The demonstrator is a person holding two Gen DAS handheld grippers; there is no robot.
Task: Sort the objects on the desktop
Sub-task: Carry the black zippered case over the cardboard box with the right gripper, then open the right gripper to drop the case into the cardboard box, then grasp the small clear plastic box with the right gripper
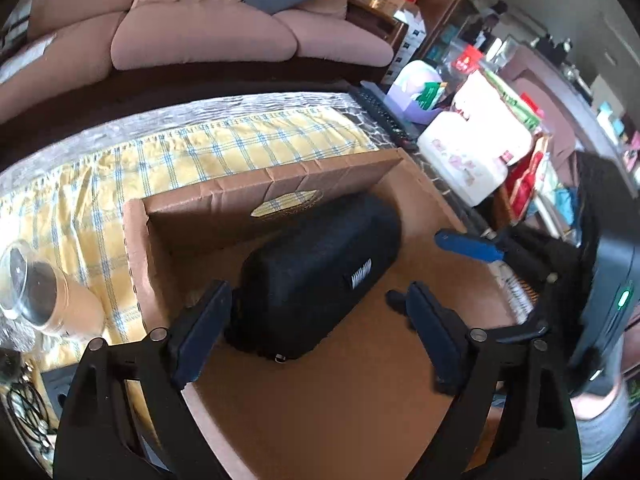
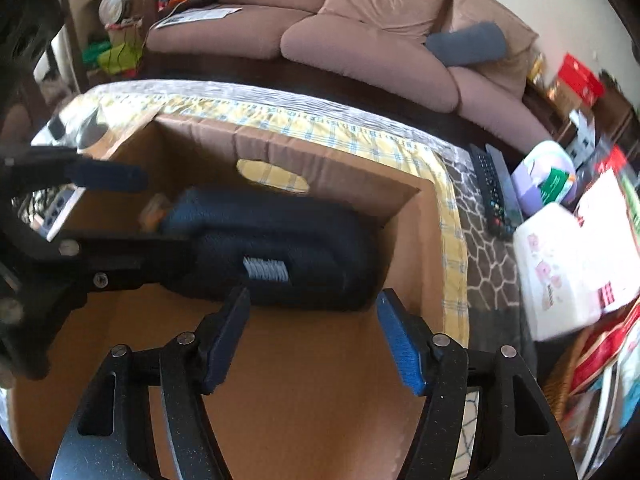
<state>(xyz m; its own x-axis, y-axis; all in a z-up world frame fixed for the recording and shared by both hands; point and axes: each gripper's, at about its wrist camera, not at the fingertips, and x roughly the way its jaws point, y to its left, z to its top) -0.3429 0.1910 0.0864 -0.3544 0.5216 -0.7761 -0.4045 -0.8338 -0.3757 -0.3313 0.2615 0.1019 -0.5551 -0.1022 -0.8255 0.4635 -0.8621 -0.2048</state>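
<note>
Black zippered case (image 1: 316,276) lay in cardboard box (image 1: 404,360), long axis toward upper right. Left gripper (image 1: 320,328) gaped wide just below it, nearer; right gripper (image 2: 316,336) gaped, empty.

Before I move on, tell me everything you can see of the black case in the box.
The black case is an oblong, round-cornered pouch with a textured, fabric-like shell, a small white striped label on its side and a small metal fitting, perhaps a zipper pull, at its near end. It lies flat on the floor of the cardboard box, near the far wall. The left gripper stands open above it, and neither gripper holds it.
</note>
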